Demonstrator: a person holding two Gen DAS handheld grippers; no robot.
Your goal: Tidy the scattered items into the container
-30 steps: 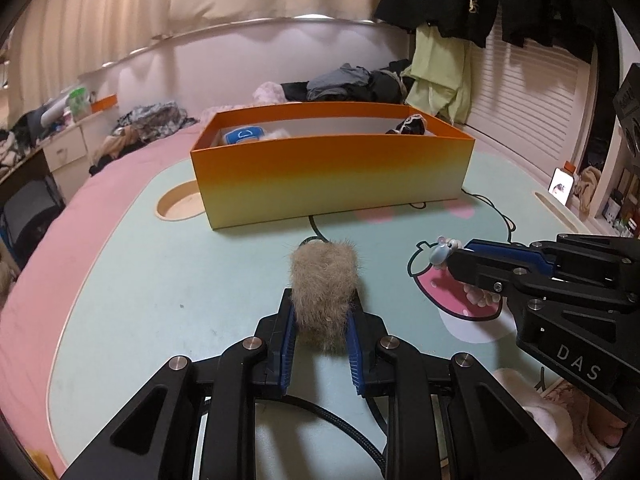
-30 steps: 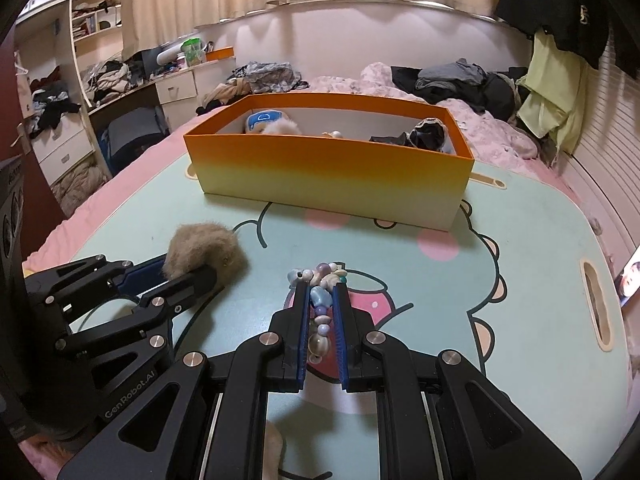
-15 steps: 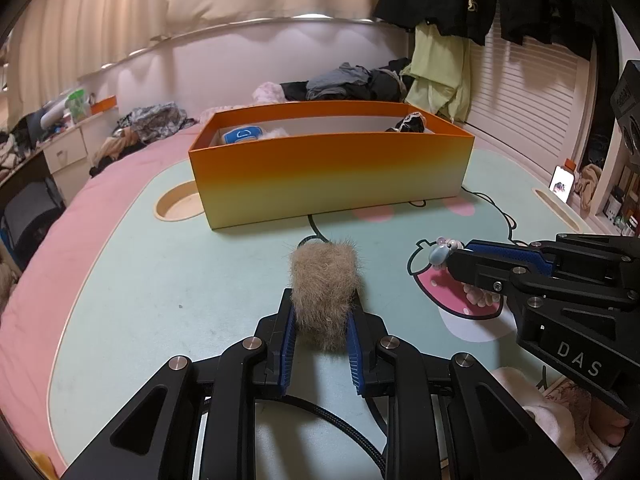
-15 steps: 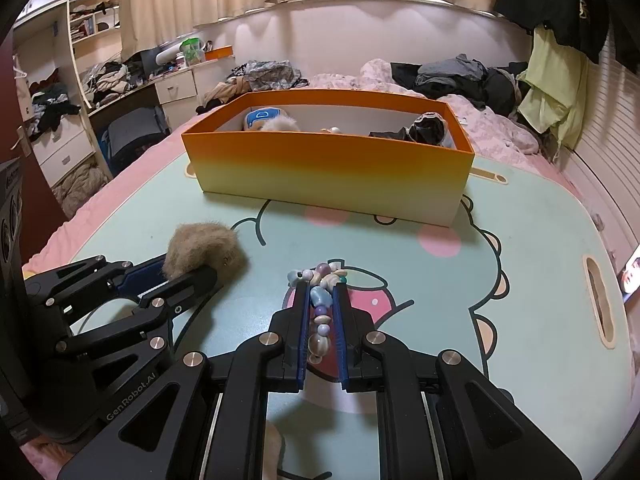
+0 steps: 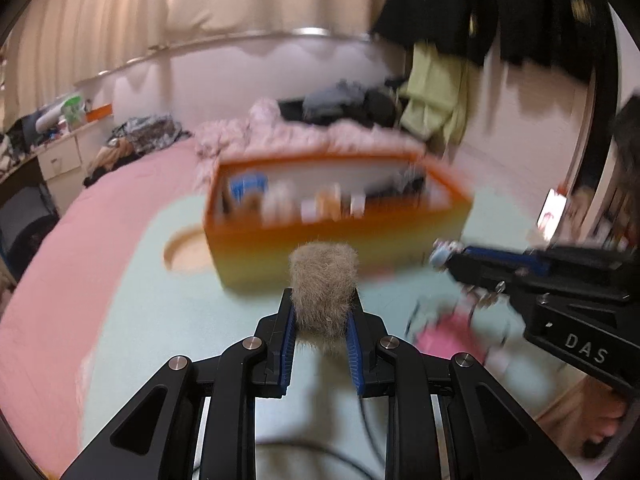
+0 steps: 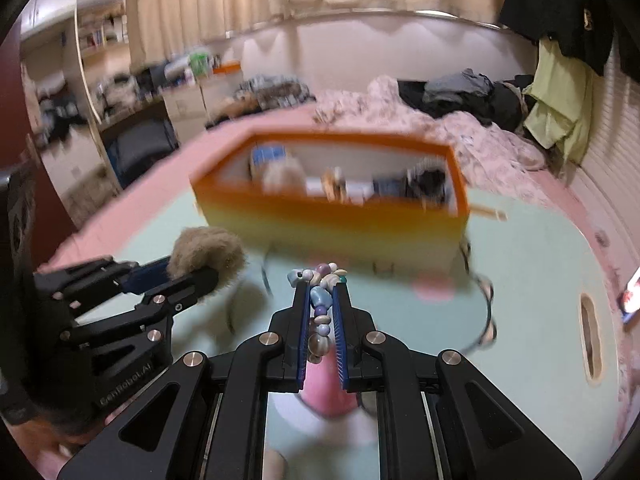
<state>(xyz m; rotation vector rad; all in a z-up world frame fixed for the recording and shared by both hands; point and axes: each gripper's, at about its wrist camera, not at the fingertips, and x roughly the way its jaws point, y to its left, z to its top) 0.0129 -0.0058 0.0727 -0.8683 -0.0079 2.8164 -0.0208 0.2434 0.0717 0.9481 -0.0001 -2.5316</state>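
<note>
My left gripper [image 5: 322, 304] is shut on a tan furry ball [image 5: 323, 284] and holds it above the mat, short of the orange box [image 5: 332, 236]. The ball also shows in the right wrist view [image 6: 206, 254]. My right gripper [image 6: 322, 292] is shut on a string of pastel beads [image 6: 320, 300], lifted in front of the same box [image 6: 332, 216]. The right gripper's tip with beads [image 5: 442, 256] shows at the right of the left wrist view. The box is open on top and holds several items, blurred.
The pale green cartoon mat [image 6: 540, 280] lies on a pink bedspread [image 5: 80, 240]. A phone [image 5: 554, 208] lies at the mat's right edge. Clothes are piled on the bed behind the box [image 6: 460, 88]. Drawers and shelves [image 6: 120, 120] stand at the left.
Both grippers have risen and moved toward the orange box with their loads; the box's inside now shows. The views are motion-blurred.
</note>
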